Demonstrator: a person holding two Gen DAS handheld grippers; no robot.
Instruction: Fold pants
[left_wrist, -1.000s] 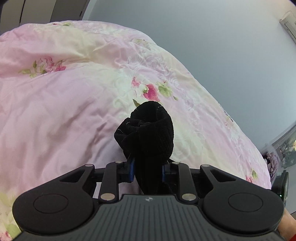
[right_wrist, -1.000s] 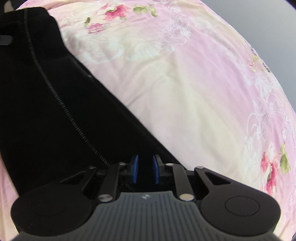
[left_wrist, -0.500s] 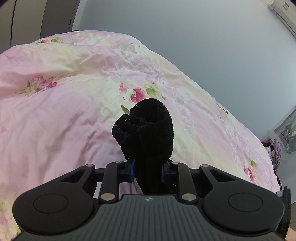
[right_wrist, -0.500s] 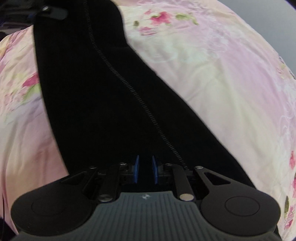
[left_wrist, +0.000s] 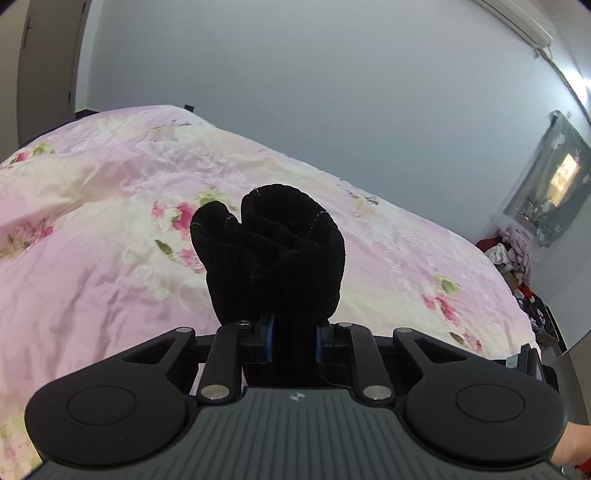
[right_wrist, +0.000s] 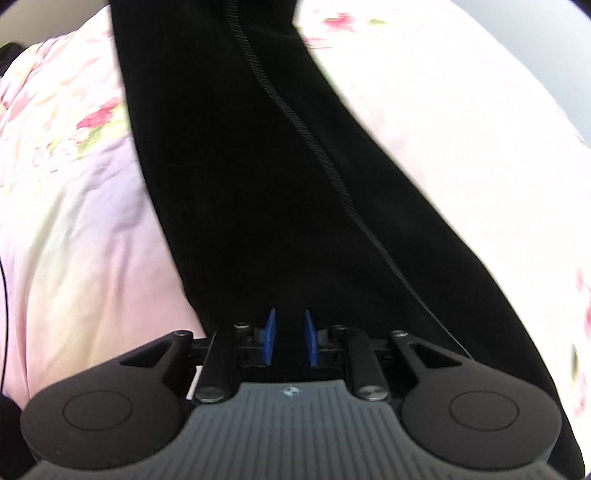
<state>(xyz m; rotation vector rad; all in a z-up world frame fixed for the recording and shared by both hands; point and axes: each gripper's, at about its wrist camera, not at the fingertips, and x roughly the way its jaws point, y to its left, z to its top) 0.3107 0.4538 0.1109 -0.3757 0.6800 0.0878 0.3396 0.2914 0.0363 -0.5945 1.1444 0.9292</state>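
Observation:
The black pants (right_wrist: 266, 155) stretch away from my right gripper (right_wrist: 290, 339) over the pink floral bedspread (right_wrist: 74, 221), with a dotted side seam running along them. My right gripper is shut on the near end of the pants between its blue pads. In the left wrist view my left gripper (left_wrist: 293, 341) is shut on a bunched end of the black pants (left_wrist: 273, 251), which stands up in a thick fold above the jaws, held above the bed.
The bedspread (left_wrist: 92, 240) covers the whole bed. A grey wall (left_wrist: 332, 92) stands behind it. A pile of clothes (left_wrist: 513, 254) and a framed picture (left_wrist: 554, 177) are at the far right beyond the bed edge. An air conditioner (left_wrist: 517, 22) is at the top right.
My left gripper has lifted and tilted up with the bunched end, showing more wall. My right gripper has swung so the pants now run straight ahead, still gripped.

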